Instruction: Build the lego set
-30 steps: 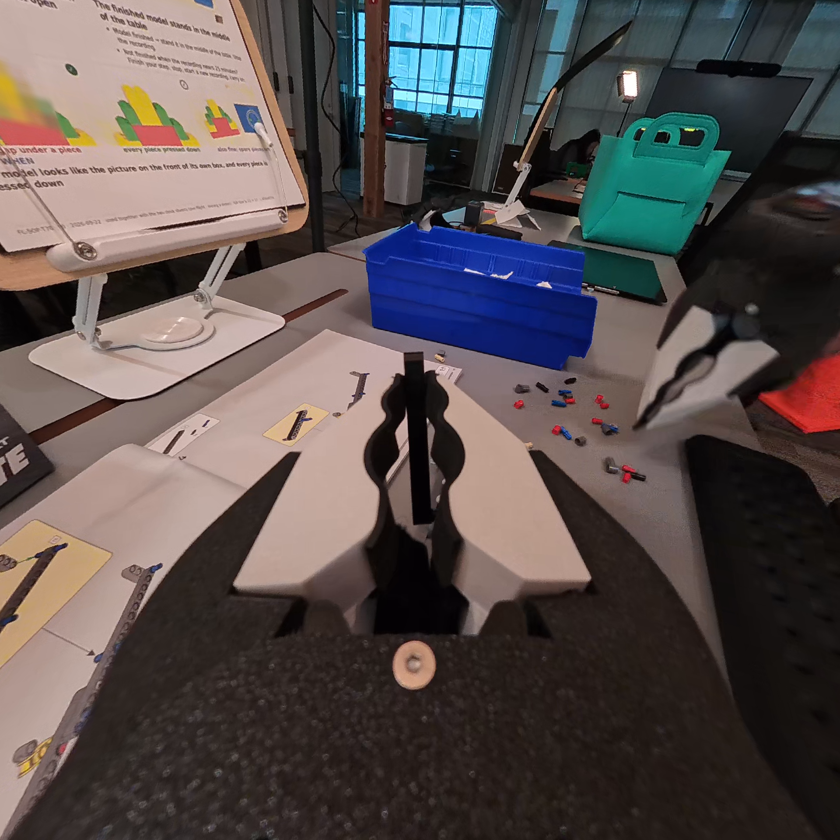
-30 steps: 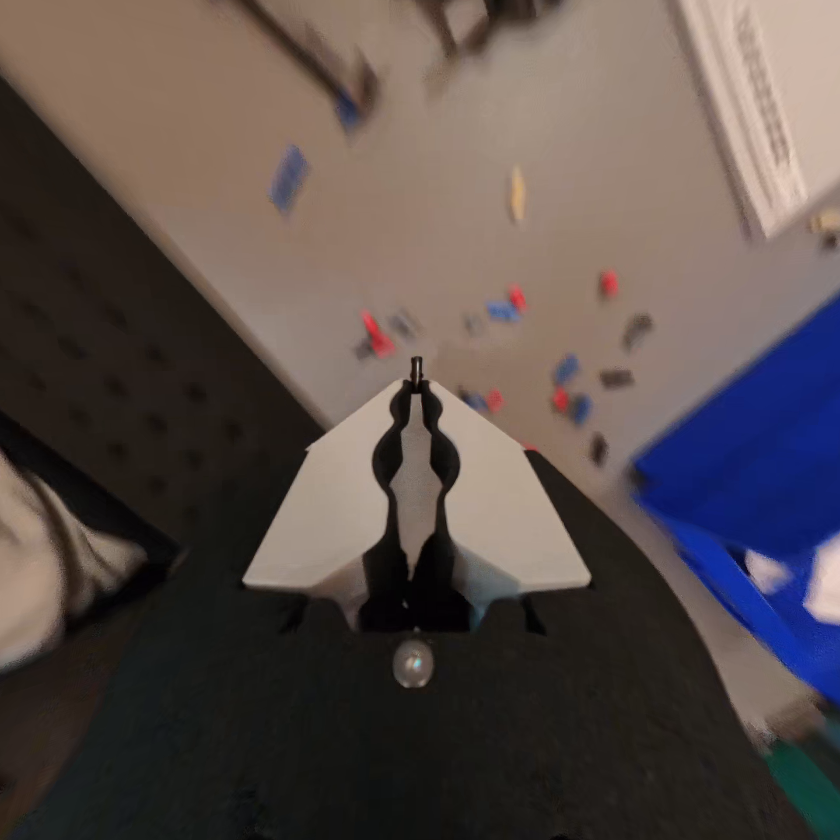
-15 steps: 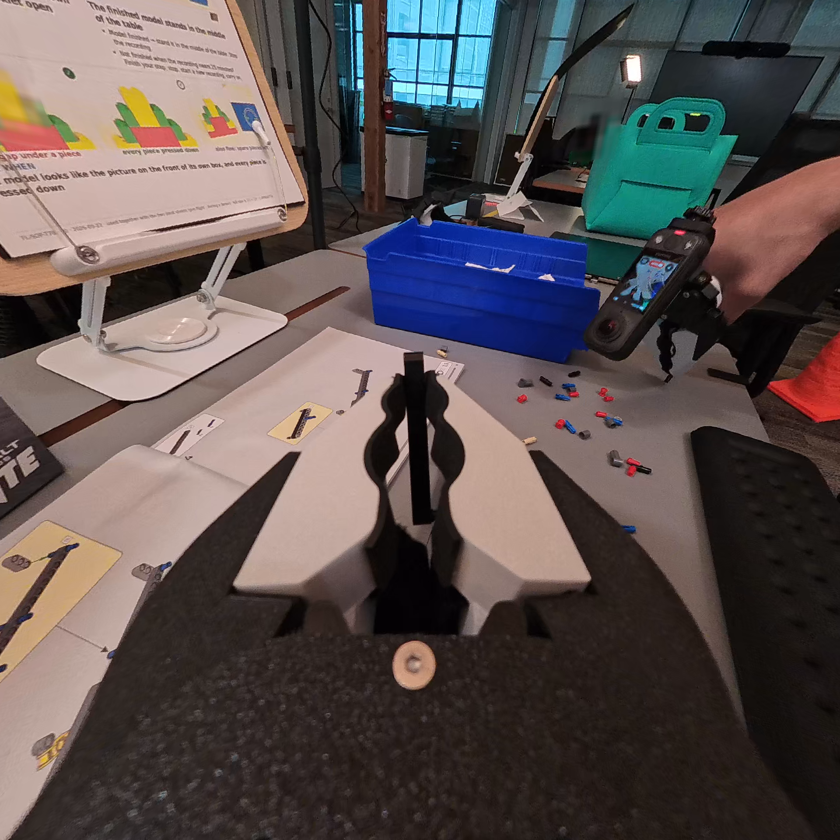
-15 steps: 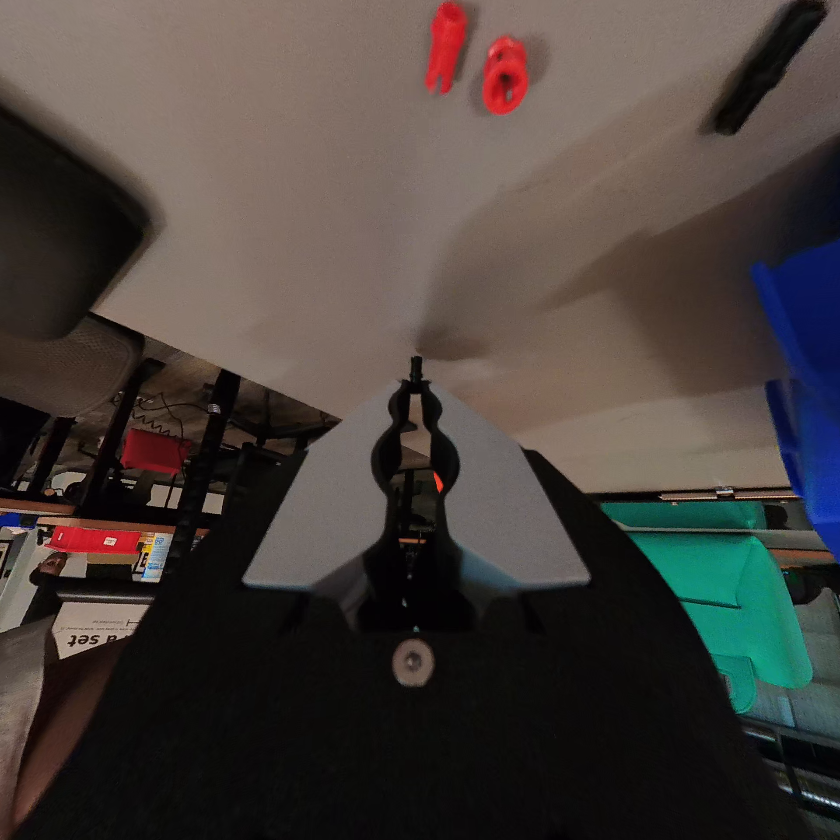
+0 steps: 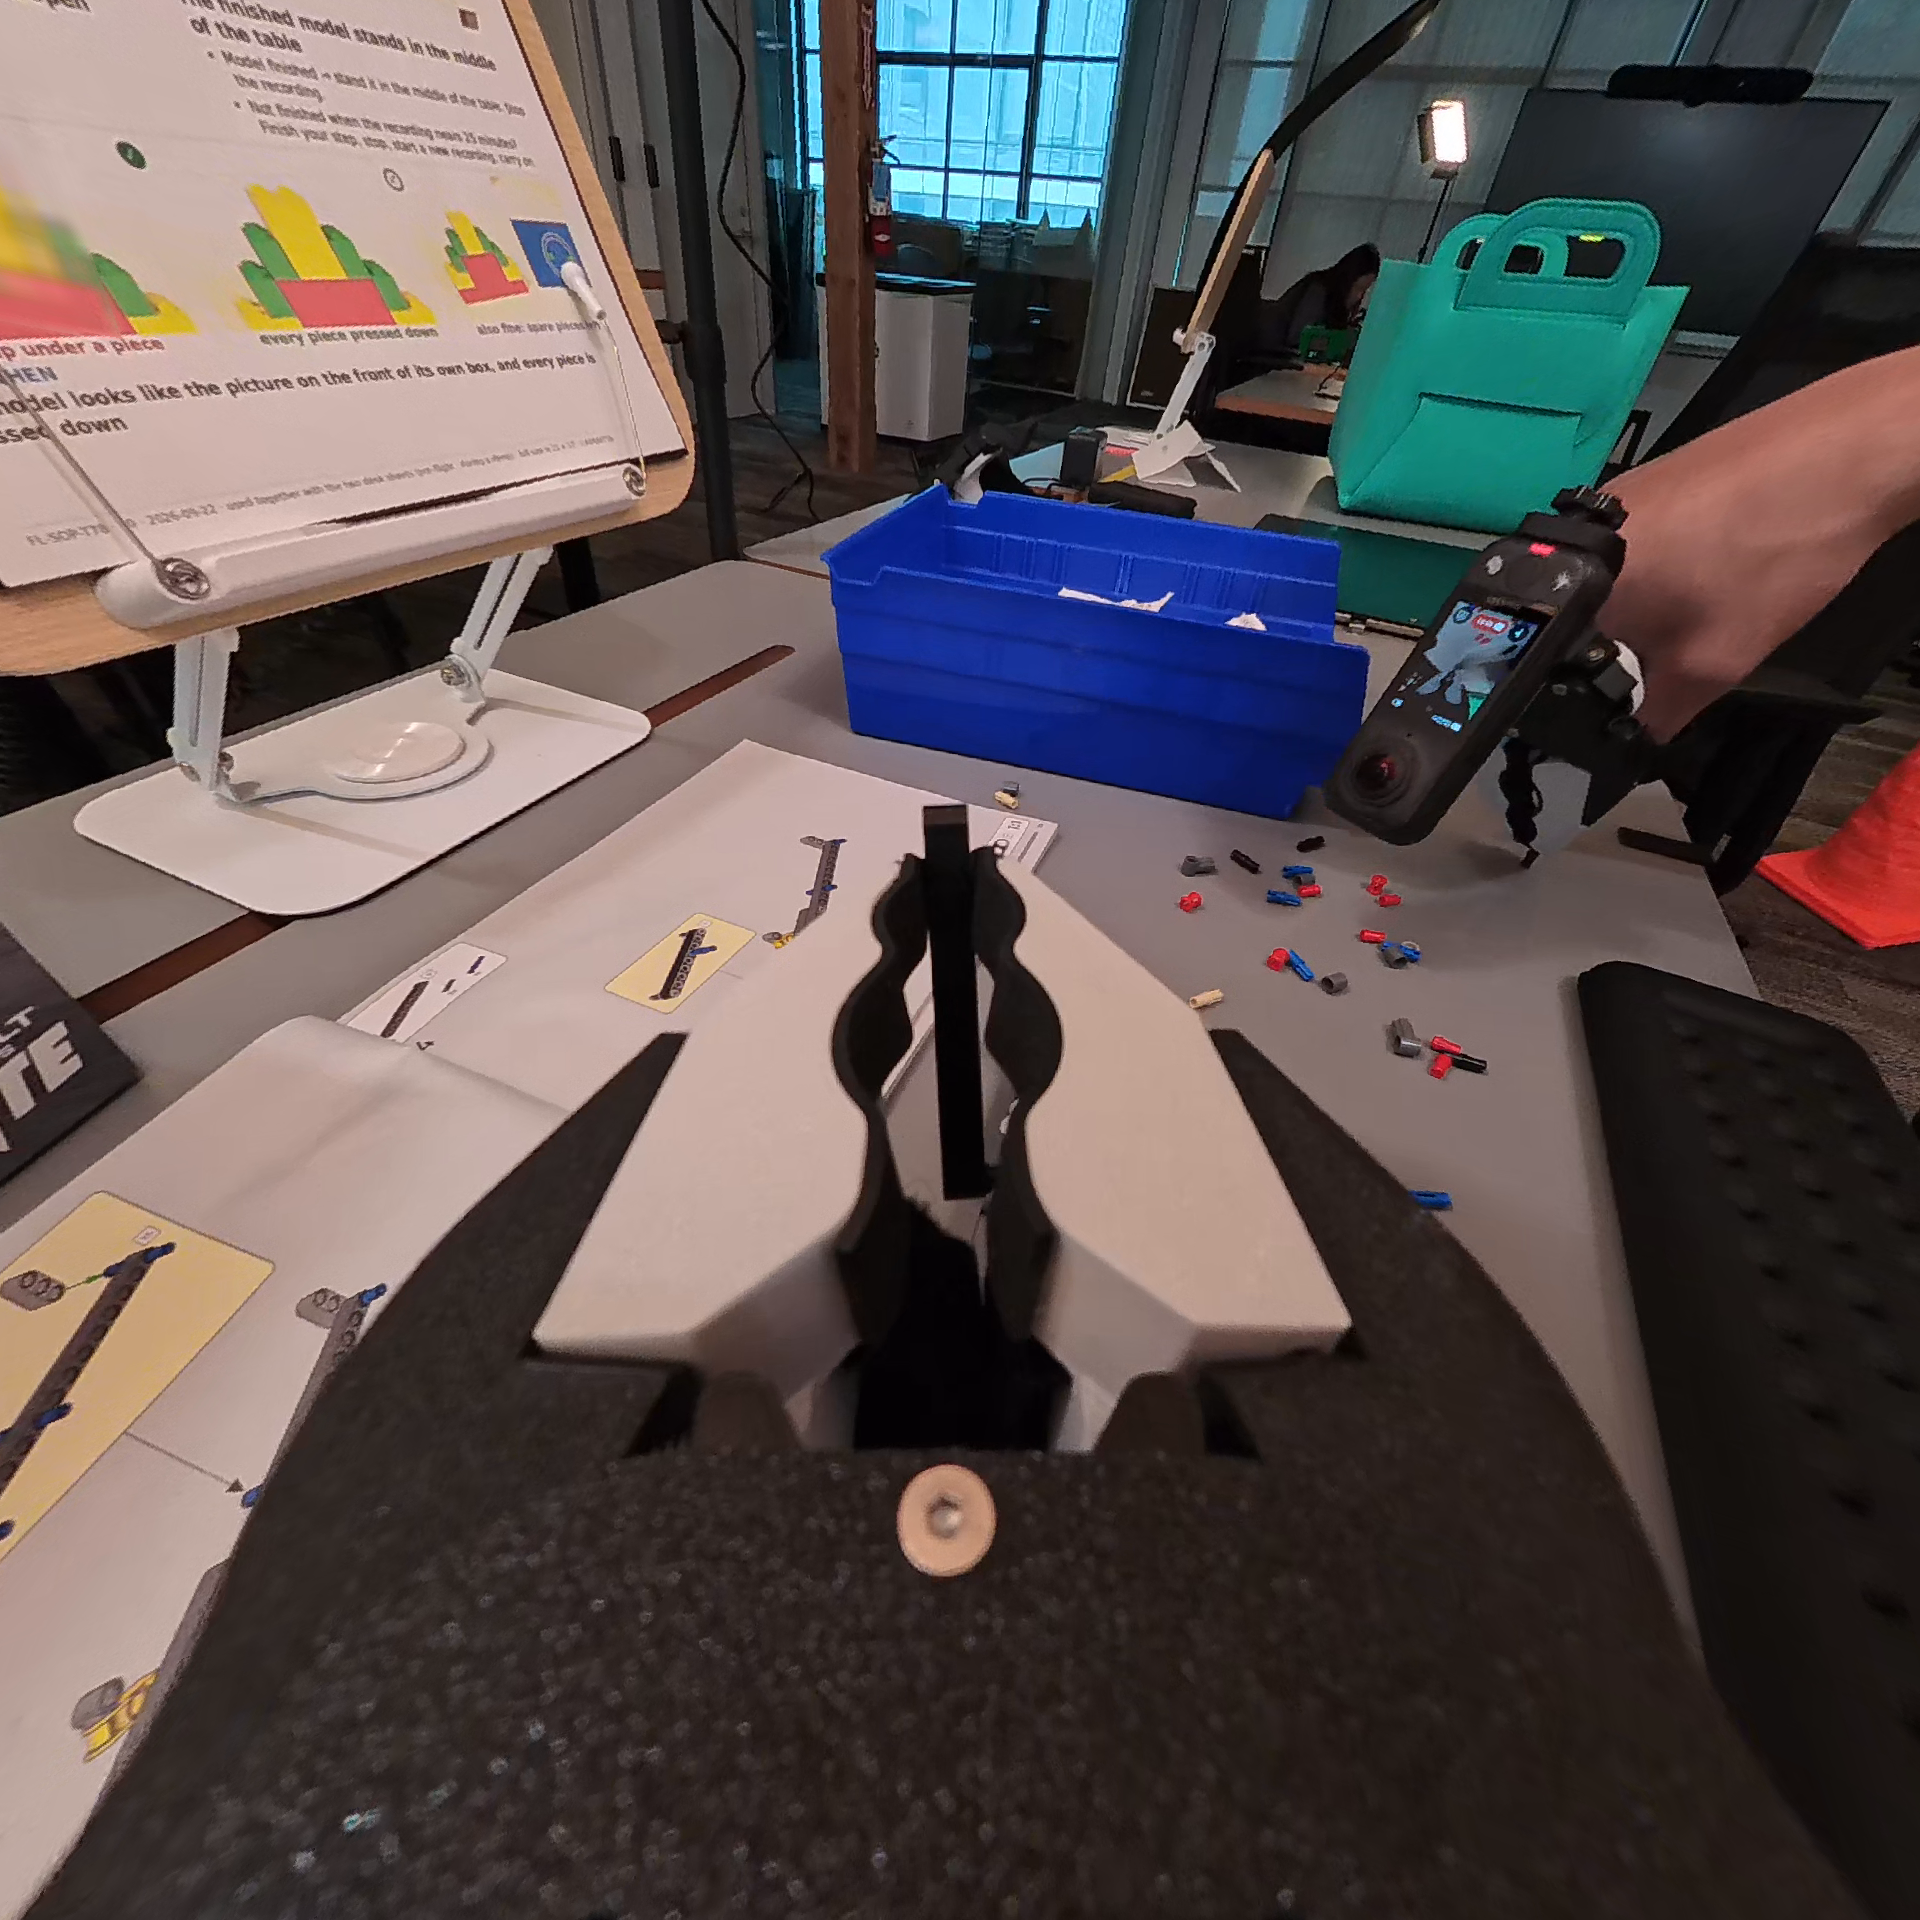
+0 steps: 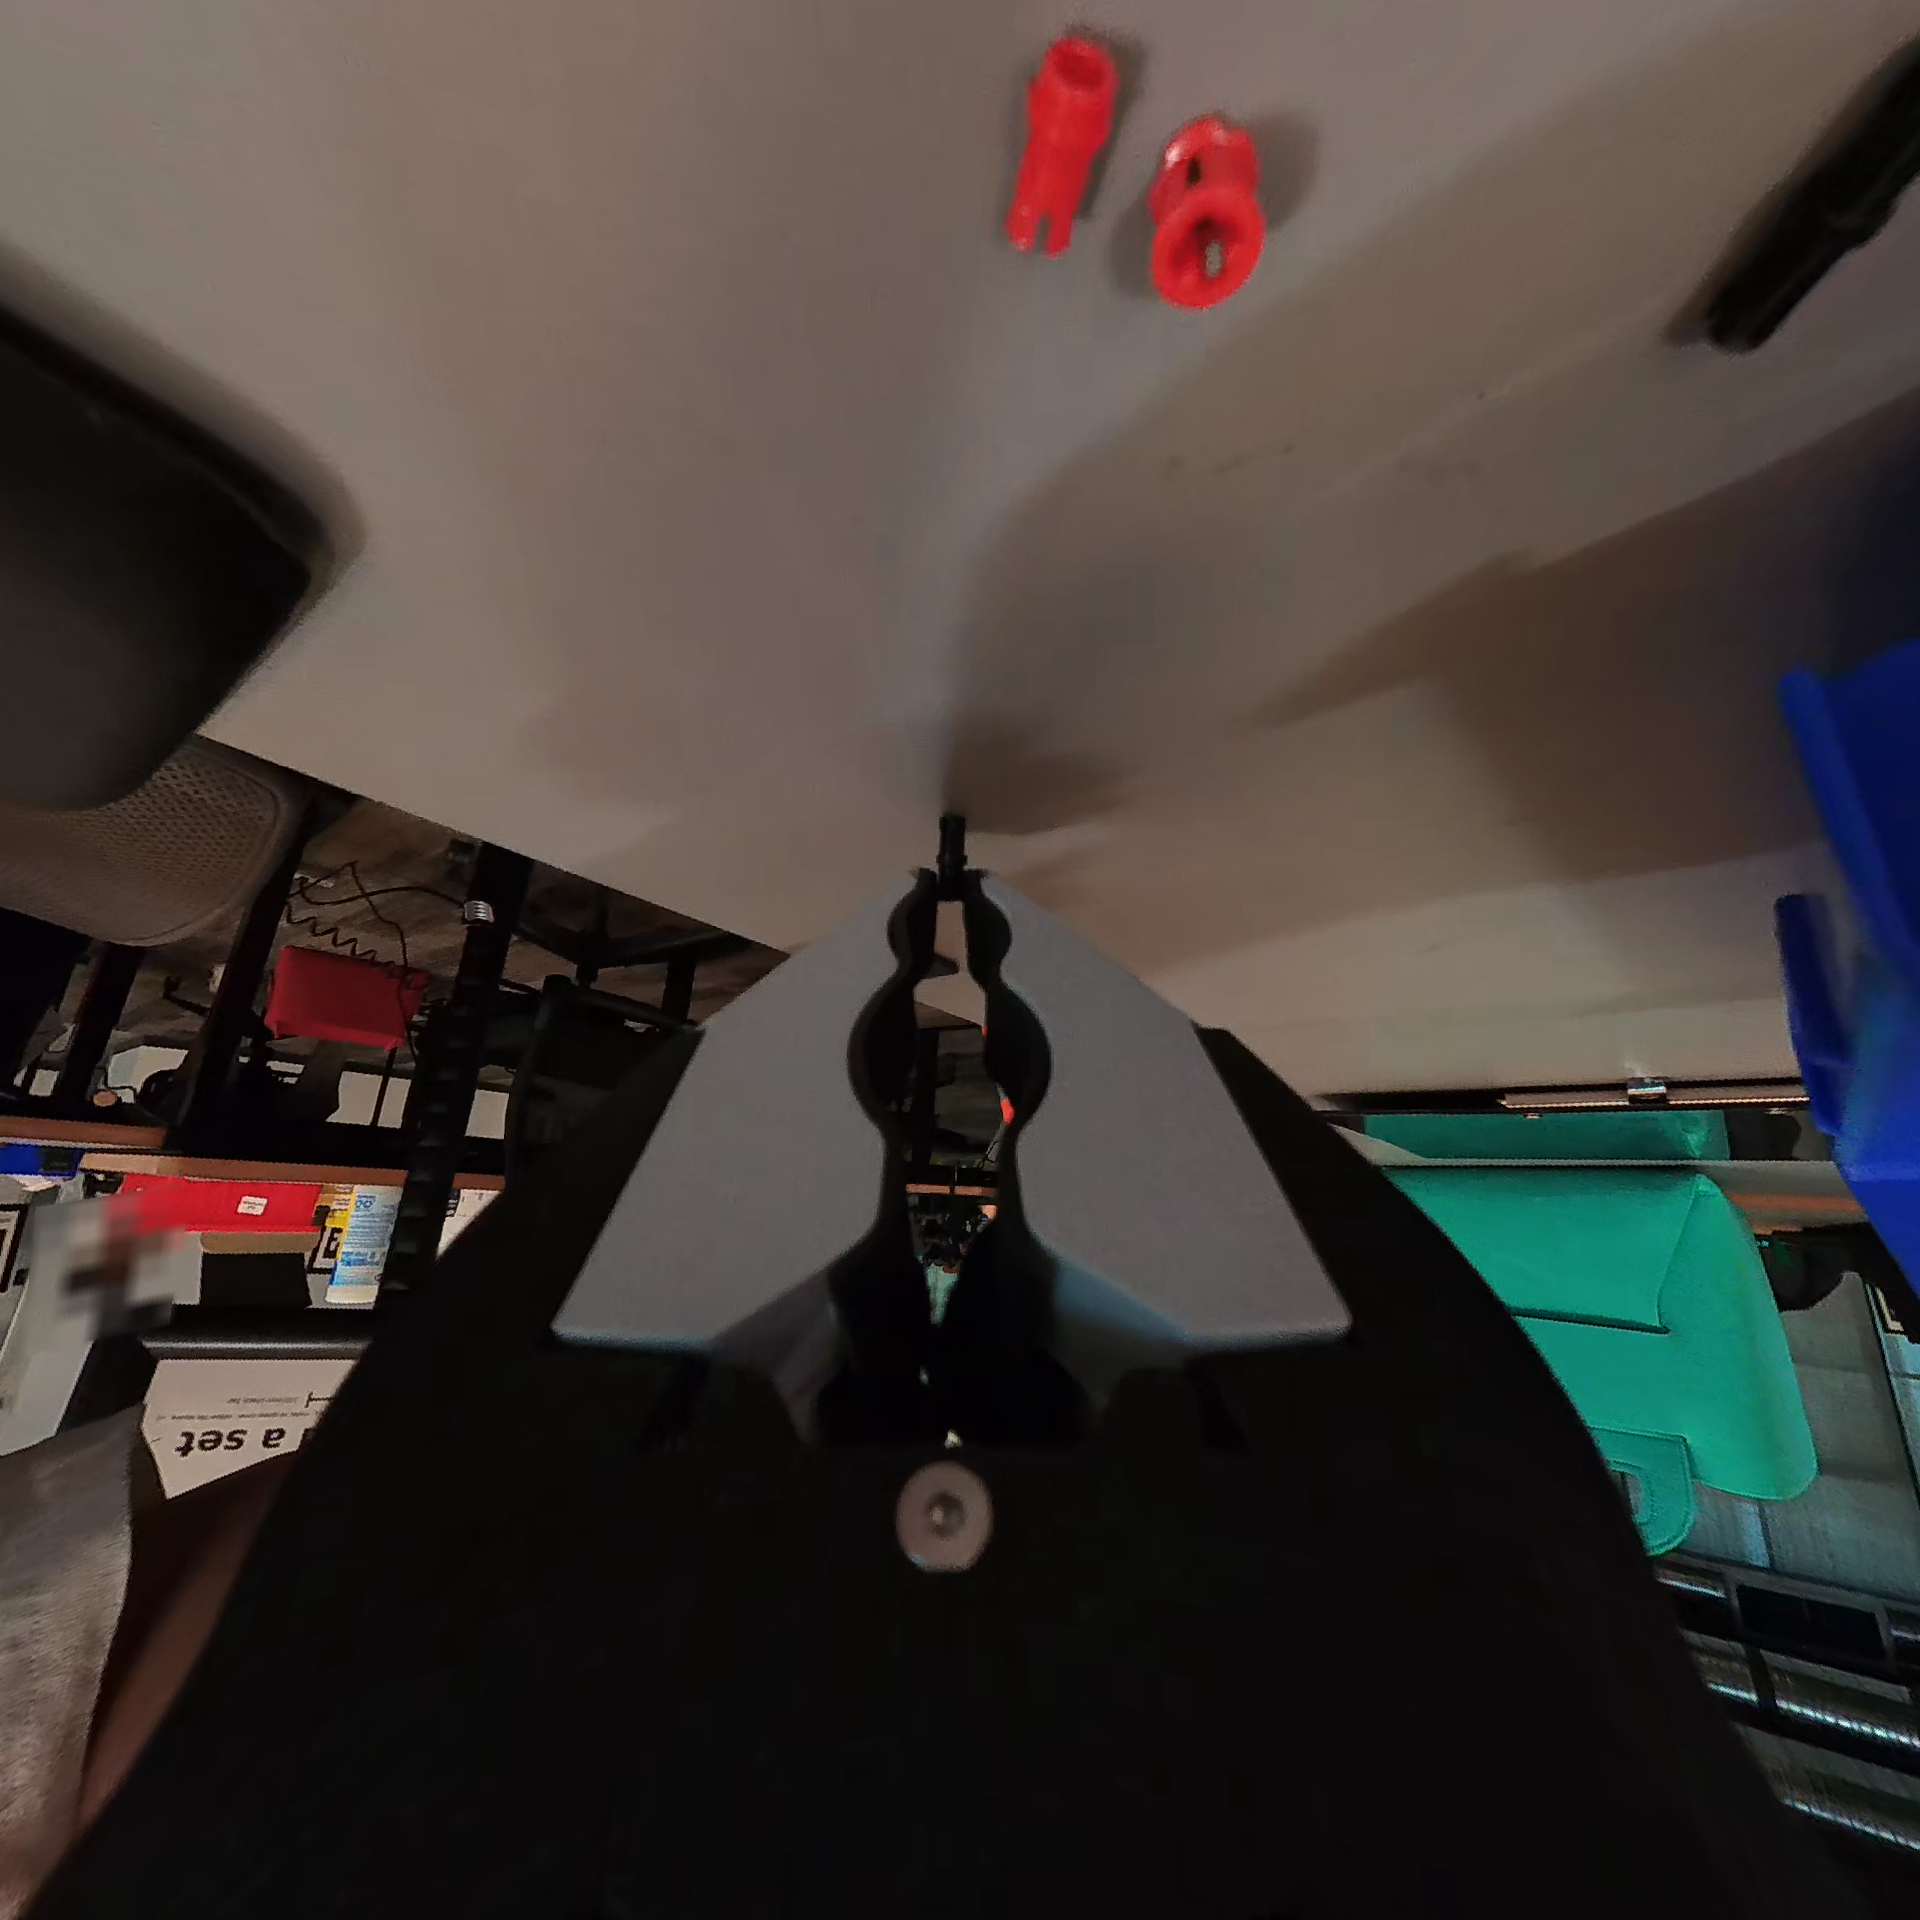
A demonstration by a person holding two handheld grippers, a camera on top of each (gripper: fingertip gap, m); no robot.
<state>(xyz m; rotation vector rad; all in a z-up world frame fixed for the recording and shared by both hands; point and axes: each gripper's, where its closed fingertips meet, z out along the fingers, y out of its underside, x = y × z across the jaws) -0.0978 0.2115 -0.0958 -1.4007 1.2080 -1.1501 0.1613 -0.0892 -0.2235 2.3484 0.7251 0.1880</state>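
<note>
My left gripper (image 5: pixel 951 883) is shut on a long thin black beam (image 5: pixel 956 1039) and holds it upright between its fingers, above the open instruction booklet (image 5: pixel 623 883). Small red, blue, grey and black Lego pieces (image 5: pixel 1299 935) lie scattered on the grey table to its right. My right gripper (image 6: pixel 949 883) is shut on a small black pin (image 6: pixel 949 836) whose end touches the table near the far right edge. It also shows in the left wrist view (image 5: pixel 1527 842), pointing down, with its camera (image 5: pixel 1455 707). Two red pins (image 6: pixel 1060 145) (image 6: pixel 1205 208) lie just beyond it.
A blue bin (image 5: pixel 1091 665) stands behind the loose pieces. A document stand (image 5: pixel 312 312) with a printed sheet is at the back left. A black mat (image 5: pixel 1745 1195) lies at the right. A teal bag (image 5: pixel 1496 395) and an orange cone (image 5: pixel 1860 862) are beyond the table. My hands' fingertips stand some 40 centimetres from each other.
My right gripper swung from above the scattered pieces down to the table's far right edge, still holding the black pin, and has since stayed there. My left gripper has not moved.
</note>
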